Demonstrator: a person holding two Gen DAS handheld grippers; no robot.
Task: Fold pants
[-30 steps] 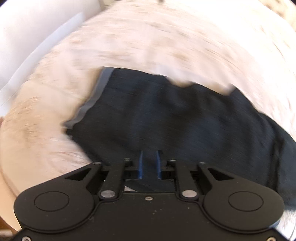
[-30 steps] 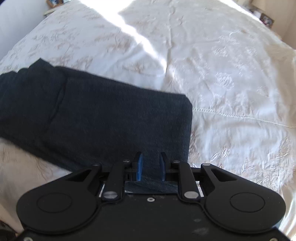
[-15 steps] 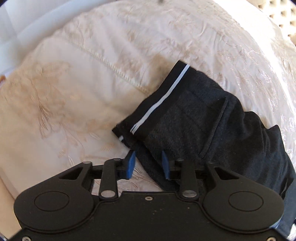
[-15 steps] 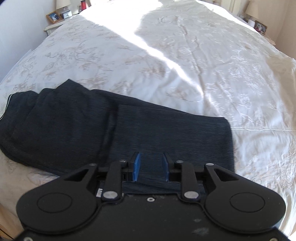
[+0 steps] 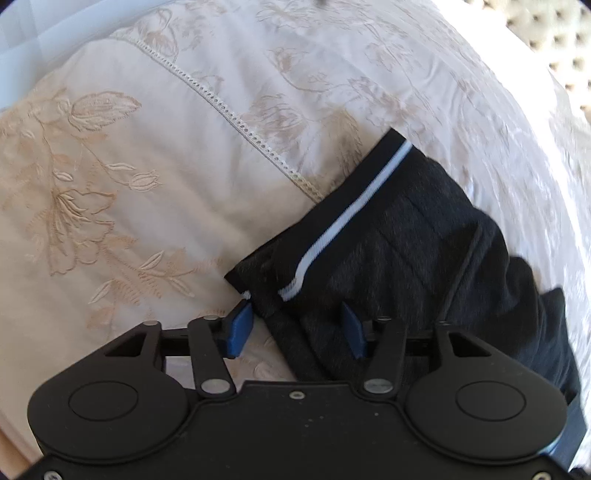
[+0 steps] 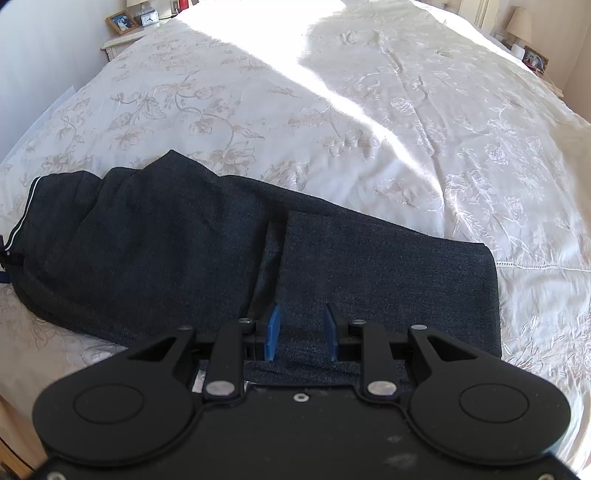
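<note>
1. the dark pants (image 6: 207, 258) lie folded on the near part of the bed (image 6: 369, 110), on its cream embroidered cover, stretched from left to right.
2. in the right wrist view the waistband end with a thin white stripe (image 6: 22, 218) is at the far left, and a squared folded edge sits at the right.
3. the left hand-held gripper (image 5: 297, 326) points steeply down over the waistband corner; its jaws are opening, standing wide apart, and the blue pads (image 5: 238, 326) do not press the cloth, though dark fabric lies between them.
4. the waistband's white stripe (image 5: 351, 218) runs away from that gripper toward the far right, beside a stitched seam (image 5: 229, 110) in the bed cover.
5. the right hand-held gripper (image 6: 301, 336) hangs over the near edge of the pants, jaws partly apart, with fabric seen between the pads; whether they pinch it i cannot tell.
6. a nightstand with a framed photo (image 6: 120, 22) stands at the far left of the bed.
</note>
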